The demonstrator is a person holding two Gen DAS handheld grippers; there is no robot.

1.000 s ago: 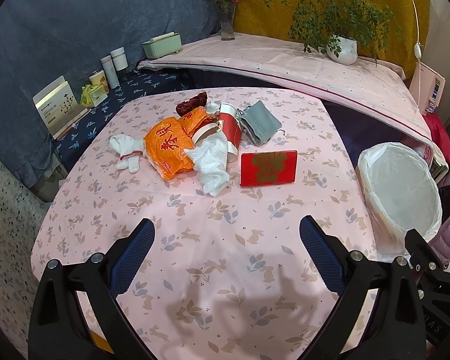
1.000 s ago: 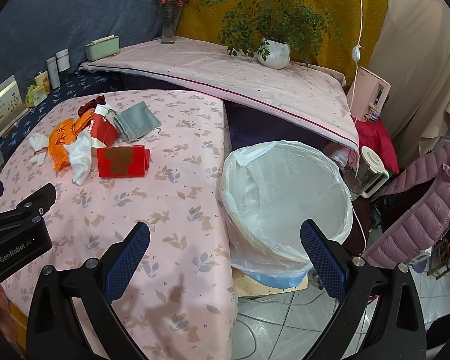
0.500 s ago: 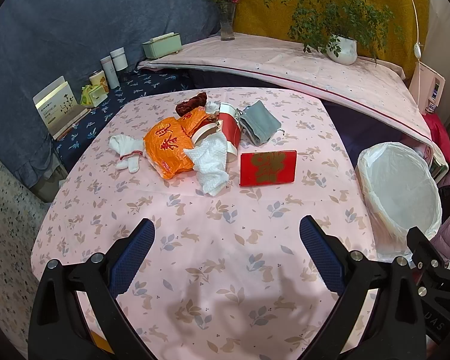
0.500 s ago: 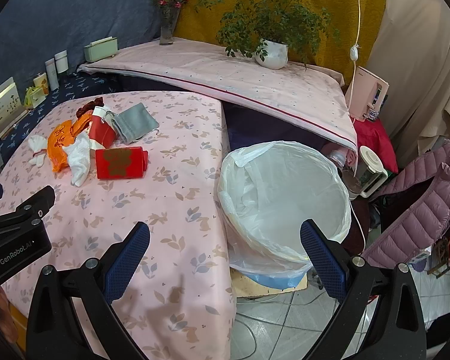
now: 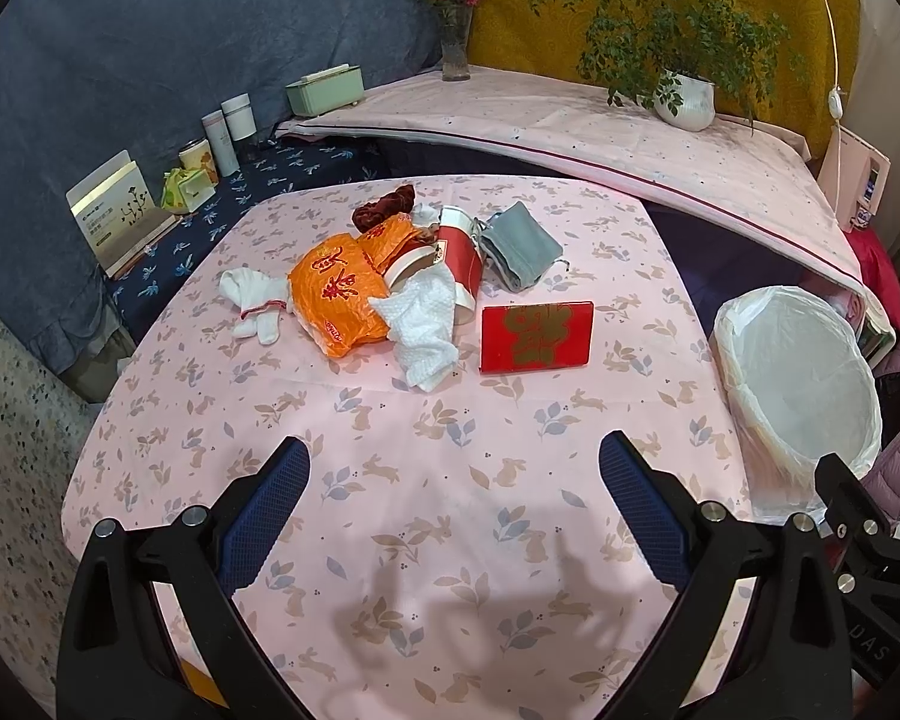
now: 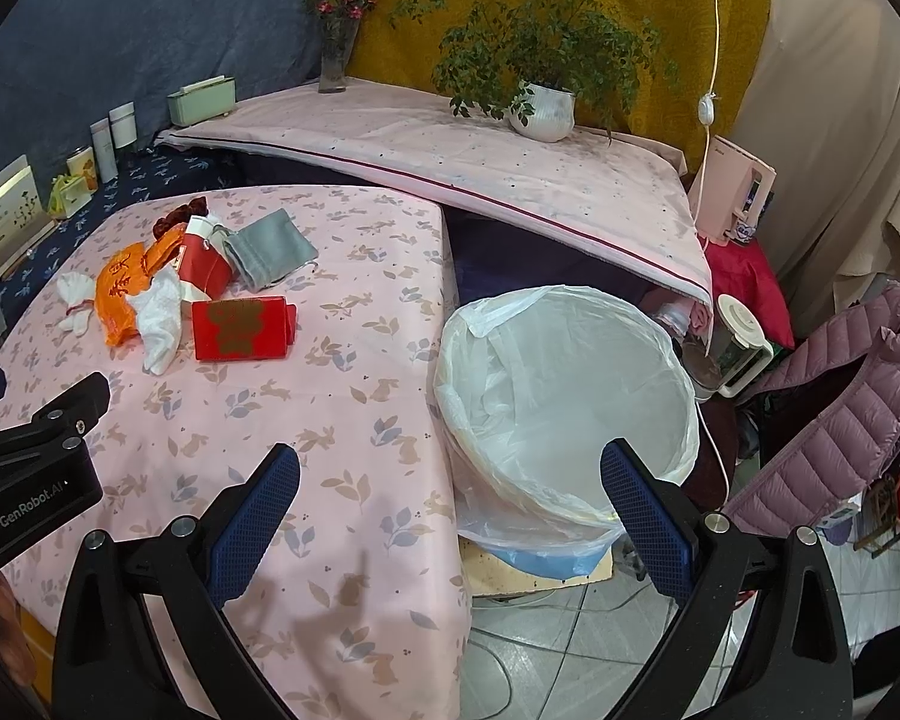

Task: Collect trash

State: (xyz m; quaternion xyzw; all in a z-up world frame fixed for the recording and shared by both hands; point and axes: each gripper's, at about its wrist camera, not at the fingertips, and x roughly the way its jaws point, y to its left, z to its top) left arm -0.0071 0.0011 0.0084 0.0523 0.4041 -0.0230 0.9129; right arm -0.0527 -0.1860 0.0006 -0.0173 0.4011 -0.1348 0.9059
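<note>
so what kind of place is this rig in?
Probably a home room. A cloth-covered table holds a pile of rubbish, a lined bin stands beside it, and a potted plant and flower vase sit on the shelf behind.

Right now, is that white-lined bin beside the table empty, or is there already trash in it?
Empty, as far as shows. The bin has its white liner spread open, and only bare plastic is visible inside; the very bottom is out of view.

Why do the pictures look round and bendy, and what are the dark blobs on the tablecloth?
Both views use a fisheye lens, hence black corners; in the left wrist view the shelf edge bows. The blobs are shadows on the tablecloth near each hand-held gripper.
</note>
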